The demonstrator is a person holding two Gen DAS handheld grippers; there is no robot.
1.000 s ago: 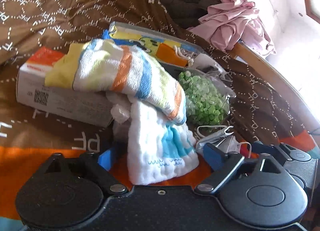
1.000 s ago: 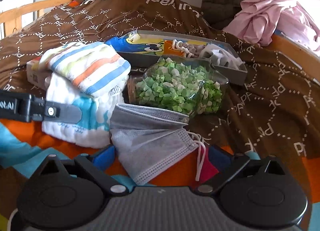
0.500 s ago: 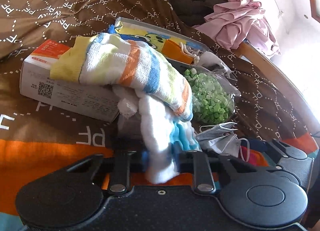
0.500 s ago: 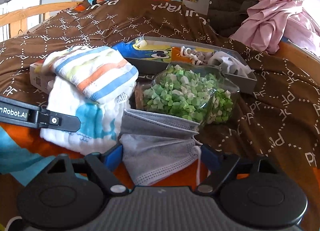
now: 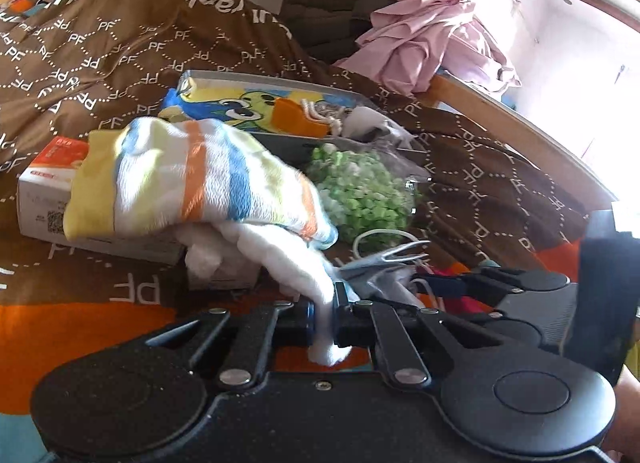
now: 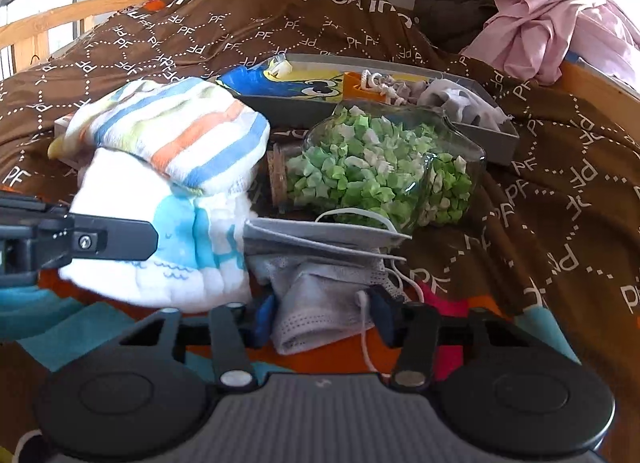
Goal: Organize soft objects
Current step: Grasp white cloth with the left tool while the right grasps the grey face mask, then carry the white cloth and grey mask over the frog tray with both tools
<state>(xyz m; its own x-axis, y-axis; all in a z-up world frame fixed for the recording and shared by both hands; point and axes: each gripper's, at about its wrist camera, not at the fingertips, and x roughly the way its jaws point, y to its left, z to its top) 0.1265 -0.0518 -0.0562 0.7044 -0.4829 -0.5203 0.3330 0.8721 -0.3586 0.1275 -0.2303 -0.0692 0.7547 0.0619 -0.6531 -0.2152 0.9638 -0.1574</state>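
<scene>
- Left wrist view: the brown bedspread (image 5: 132, 51) is printed with repeated "PF". The left tongs (image 5: 323, 313) are pinched on the near corner of the white cloth (image 5: 296, 267), which hangs from under the striped towel (image 5: 200, 179) on a white box (image 5: 40, 199).
- Right wrist view: the right tongs (image 6: 322, 313) are closing around the grey face mask (image 6: 320, 283), which bunches between the pads; the glass jar of green paper stars (image 6: 380, 175) lies just behind. Bare bedspread lies to the right.
</scene>
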